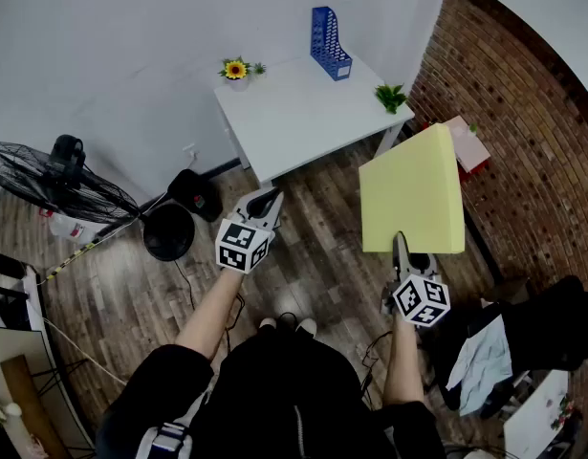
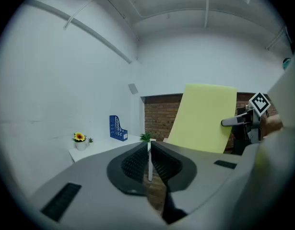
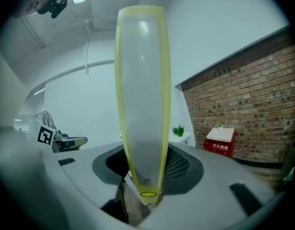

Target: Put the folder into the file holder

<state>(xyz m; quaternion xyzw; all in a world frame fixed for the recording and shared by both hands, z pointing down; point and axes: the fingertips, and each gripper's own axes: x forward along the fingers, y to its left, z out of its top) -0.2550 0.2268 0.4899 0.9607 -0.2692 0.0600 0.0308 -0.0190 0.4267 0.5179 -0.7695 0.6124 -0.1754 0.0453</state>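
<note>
Floor: wood planks (image 1: 313, 247), brownish, with a visible grain.
Walls: plain white wall (image 1: 131, 55) behind the table; red brick wall (image 1: 523, 142) on the right.
Surface: one white table (image 1: 294, 113), flat rectangular top, standing against the white wall.
File holder: one, blue (image 1: 329, 43), with perforated sides and a slanted cut; upright at the table's back edge, nothing in it.
Plants: two on the table. A sunflower in a small white pot (image 1: 236, 71) sits at the back left corner, and a small green plant (image 1: 391, 96) at the right corner.
Folder: one, pale yellow (image 1: 413, 191), smooth and flat, rectangular. It is held up in the air to the right of the table, well apart from the file holder.
My right claw (image 1: 401, 242): clenched on the folder's lower edge, with the sheet rising straight up between the ribbed pads.
My left claw (image 1: 265, 201): jaws together with nothing between them, pointed toward the table.
Fan: one (image 1: 59, 182), with a black wire cage, on the floor at the left.
Red box: one (image 3: 219, 142), with a white top, against the brick wall.
</note>
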